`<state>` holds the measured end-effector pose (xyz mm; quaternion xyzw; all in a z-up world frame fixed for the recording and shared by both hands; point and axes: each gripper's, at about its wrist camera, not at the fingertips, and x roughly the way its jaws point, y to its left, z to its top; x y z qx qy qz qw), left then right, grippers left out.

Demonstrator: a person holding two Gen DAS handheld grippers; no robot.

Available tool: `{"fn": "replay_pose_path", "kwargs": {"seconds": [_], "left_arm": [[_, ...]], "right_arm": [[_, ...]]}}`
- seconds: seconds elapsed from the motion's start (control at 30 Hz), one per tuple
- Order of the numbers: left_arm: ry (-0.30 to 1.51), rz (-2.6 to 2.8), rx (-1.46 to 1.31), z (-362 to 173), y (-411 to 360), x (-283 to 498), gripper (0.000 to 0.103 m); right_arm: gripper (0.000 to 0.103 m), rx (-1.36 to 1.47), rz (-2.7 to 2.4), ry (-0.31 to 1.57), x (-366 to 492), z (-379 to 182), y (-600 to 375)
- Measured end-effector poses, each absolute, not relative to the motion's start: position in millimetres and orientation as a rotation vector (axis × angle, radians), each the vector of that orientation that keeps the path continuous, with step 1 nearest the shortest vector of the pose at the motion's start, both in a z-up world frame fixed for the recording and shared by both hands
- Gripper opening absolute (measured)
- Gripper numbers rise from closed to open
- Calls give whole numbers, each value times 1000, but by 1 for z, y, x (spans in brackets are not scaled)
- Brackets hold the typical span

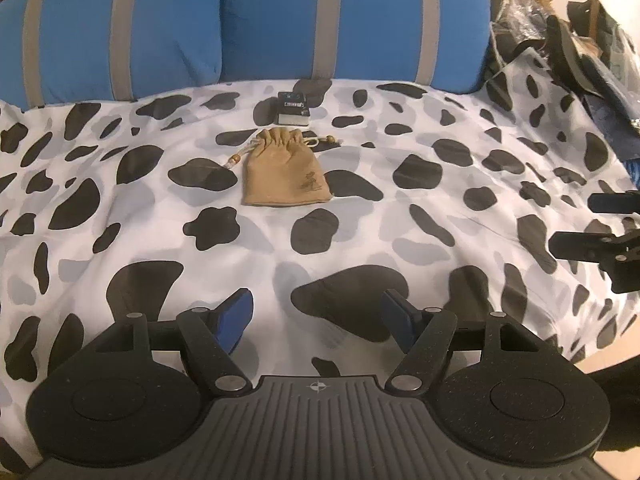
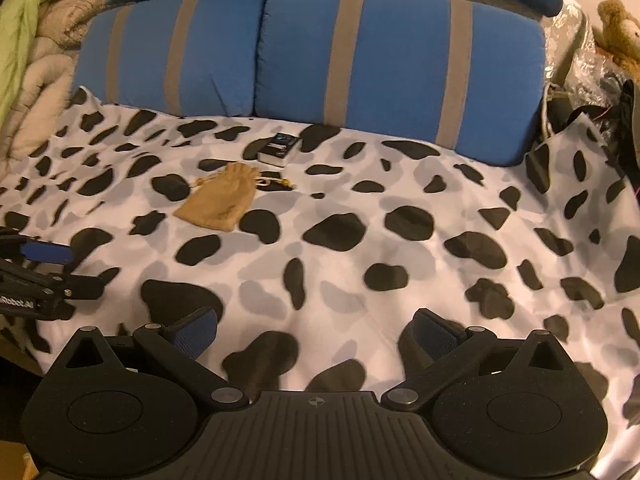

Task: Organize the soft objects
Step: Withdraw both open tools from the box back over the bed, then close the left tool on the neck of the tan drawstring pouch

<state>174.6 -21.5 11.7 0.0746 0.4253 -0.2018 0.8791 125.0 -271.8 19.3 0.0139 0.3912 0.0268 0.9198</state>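
A tan drawstring pouch (image 1: 285,170) lies flat on the cow-spotted sheet (image 1: 360,240), its beaded cords spread to both sides; the right wrist view has the pouch (image 2: 218,202) at left centre. A small dark box (image 1: 294,109) sits just behind it, near the pillows, and shows as the box (image 2: 279,148) in the right wrist view. My left gripper (image 1: 316,318) hovers open over the sheet, well short of the pouch, with nothing between its blue pads. My right gripper (image 2: 316,334) is open and empty too, off to the right of the pouch.
Two blue pillows with grey stripes (image 1: 240,28) line the back of the bed. A brown plush toy (image 2: 620,32) and a heap of dark bags and plastic (image 1: 580,48) sit at the right. Beige and green blankets (image 2: 36,52) are piled at the left.
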Motion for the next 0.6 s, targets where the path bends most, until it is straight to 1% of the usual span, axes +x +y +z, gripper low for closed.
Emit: {"fn": "replay_pose_path", "kwargs": {"seconds": [0.17, 0.4, 0.6], "left_arm": [[878, -445, 157, 11, -25, 193, 70], [883, -434, 96, 1, -20, 232, 70], [878, -427, 90, -10, -16, 265, 69]], "right_arm": [[103, 31, 50, 804, 140, 15, -275], [103, -57, 17, 777, 152, 11, -272], [103, -28, 19, 787, 165, 10, -273]]}}
